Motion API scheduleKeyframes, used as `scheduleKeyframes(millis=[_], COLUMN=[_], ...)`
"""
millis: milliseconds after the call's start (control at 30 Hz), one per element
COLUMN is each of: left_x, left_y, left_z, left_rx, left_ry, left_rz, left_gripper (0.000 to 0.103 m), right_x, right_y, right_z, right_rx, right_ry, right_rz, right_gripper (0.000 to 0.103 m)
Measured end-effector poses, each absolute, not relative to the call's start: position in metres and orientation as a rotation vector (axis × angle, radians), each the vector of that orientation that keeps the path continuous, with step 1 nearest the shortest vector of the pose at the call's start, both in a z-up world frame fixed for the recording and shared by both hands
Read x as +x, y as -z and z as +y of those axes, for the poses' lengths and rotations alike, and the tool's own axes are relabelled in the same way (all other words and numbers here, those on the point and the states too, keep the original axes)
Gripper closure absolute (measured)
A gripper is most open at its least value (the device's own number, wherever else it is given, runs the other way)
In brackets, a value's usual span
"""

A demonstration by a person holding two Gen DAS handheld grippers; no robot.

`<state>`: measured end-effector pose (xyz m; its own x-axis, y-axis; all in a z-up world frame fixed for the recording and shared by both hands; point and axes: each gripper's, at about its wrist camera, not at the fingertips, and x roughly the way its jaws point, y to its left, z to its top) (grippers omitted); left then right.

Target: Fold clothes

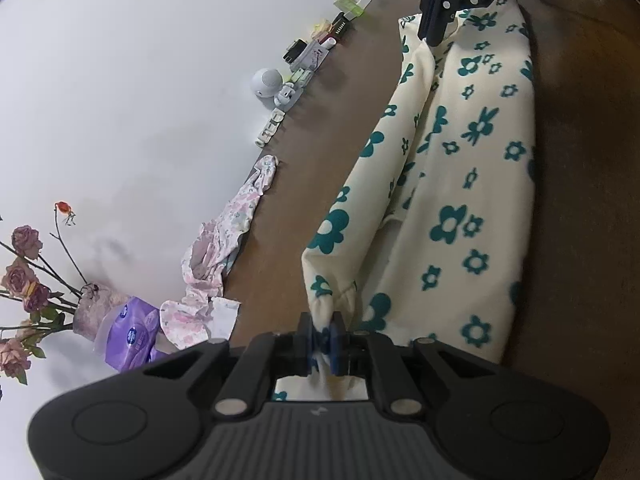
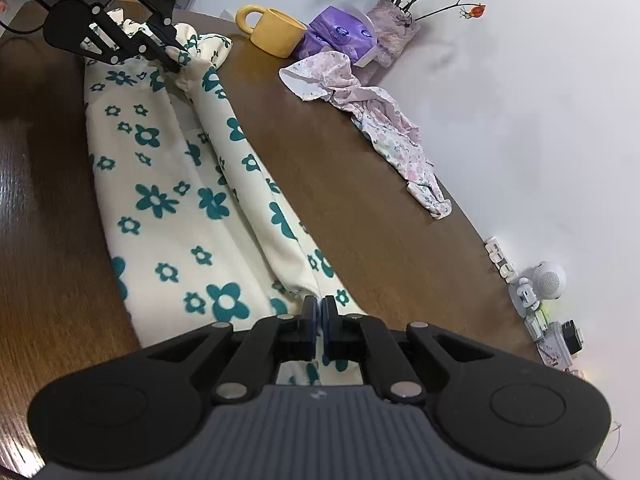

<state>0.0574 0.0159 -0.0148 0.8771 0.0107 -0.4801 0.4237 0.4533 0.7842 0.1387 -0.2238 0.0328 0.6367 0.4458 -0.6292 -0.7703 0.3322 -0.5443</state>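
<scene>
The cream fleece garment printed with teal flowers [image 1: 472, 184] lies stretched along the brown wooden table [image 1: 320, 184], and I have it at both ends. My left gripper [image 1: 325, 338] is clamped tight on a bunched end of the cloth, the blue pads squeezing a fold that rises from the table straight into my fingers. My right gripper [image 2: 319, 322] is closed just as firmly on the opposite end, so a long raised ridge of fabric runs between my two claws, with the rest of the garment flat beside it. Beyond it, near the white wall, a crumpled pink floral garment [image 2: 376, 112] lies apart, with a yellow ceramic mug [image 2: 274, 32], a purple tissue pack [image 2: 340, 36] and a vase of dried roses [image 2: 396, 28] close by.
</scene>
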Motion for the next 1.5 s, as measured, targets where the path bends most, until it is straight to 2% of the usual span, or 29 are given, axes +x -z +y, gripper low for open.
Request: scheduleKeyframes(millis=[467,633,733,767,800,933,1167,1300,1333,1400,1500], left_x=[0.047,0.047,0.046,0.046,0.046,0.045,0.043,0.044,0.044,0.043,0.043], left_y=[0.031,0.032,0.033,0.034,0.034,0.035,0.035,0.036,0.036,0.037,0.037], left_z=[0.01,0.009,0.009,0.009,0.009,0.008,0.008,0.009,0.009,0.009,0.01], left_rx=[1.133,1.14,1.146,1.148,1.15,1.154,1.152,1.136,1.132,1.129,1.122], left_ry=[0.249,0.252,0.254,0.255,0.256,0.253,0.256,0.255,0.253,0.249,0.248], left_rz=[0.456,0.46,0.459,0.459,0.458,0.456,0.456,0.454,0.454,0.449,0.438], left_gripper=[0.096,0.096,0.096,0.096,0.096,0.096,0.095,0.095,0.095,0.095,0.095], right_x=[0.13,0.135,0.148,0.153,0.16,0.189,0.242,0.252,0.253,0.252,0.25], right_y=[-0.019,-0.028,-0.053,-0.062,-0.069,-0.079,-0.057,-0.051,-0.05,-0.045,-0.035], right_z=[-0.227,-0.234,-0.252,-0.259,-0.266,-0.277,-0.294,-0.296,-0.294,-0.293,-0.299], right_rx=[-0.881,-0.781,-0.578,-0.51,-0.455,-0.327,-0.002,0.083,0.087,0.084,0.089], right_ry=[-0.801,-0.805,-0.79,-0.771,-0.747,-0.633,-0.492,-0.465,-0.456,-0.44,-0.427], right_rz=[0.433,0.478,0.527,0.534,0.535,0.579,0.851,0.918,0.932,0.95,0.968], right_gripper=[0.1,0.095,0.082,0.072,0.07,0.07,0.07,0.07,0.073,0.09,0.094])
